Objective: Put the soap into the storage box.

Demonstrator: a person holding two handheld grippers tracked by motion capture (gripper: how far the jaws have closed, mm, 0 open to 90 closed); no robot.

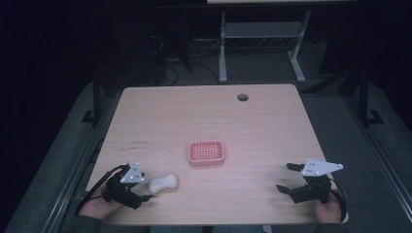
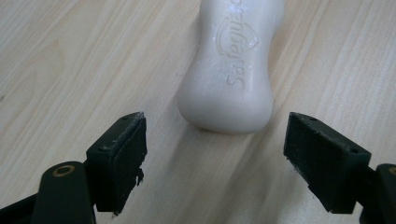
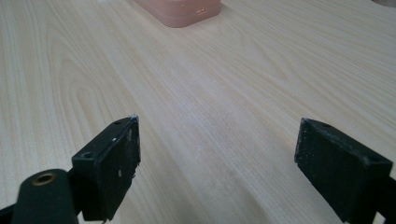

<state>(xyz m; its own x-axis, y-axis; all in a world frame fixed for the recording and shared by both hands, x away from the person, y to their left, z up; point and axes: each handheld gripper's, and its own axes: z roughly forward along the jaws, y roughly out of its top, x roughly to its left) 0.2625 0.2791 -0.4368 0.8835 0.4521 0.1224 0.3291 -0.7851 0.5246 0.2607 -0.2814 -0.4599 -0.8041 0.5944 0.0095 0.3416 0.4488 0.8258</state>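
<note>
closing on the white soap bar (image 2: 231, 70), lying at the lower left of the high view just ahead of the spread-jawed left gripper (image 2: 215, 154), could go wrong. its rounded, slick-looking end may squirt forward from the pads before it reaches the pink soap dish (image 1: 206, 153); the right gripper (image 3: 217, 161) gapes over bare table (image 3: 210, 93).

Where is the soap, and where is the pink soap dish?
soap (image 2: 229, 70): left gripper view, middle of its stamped top.
pink soap dish (image 1: 206, 153): high view, on its ribbed inside.

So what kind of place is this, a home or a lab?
Likely a lab or office: a bare wooden desk with a cable hole, another desk's metal legs behind, and loose cables on the floor.
</note>
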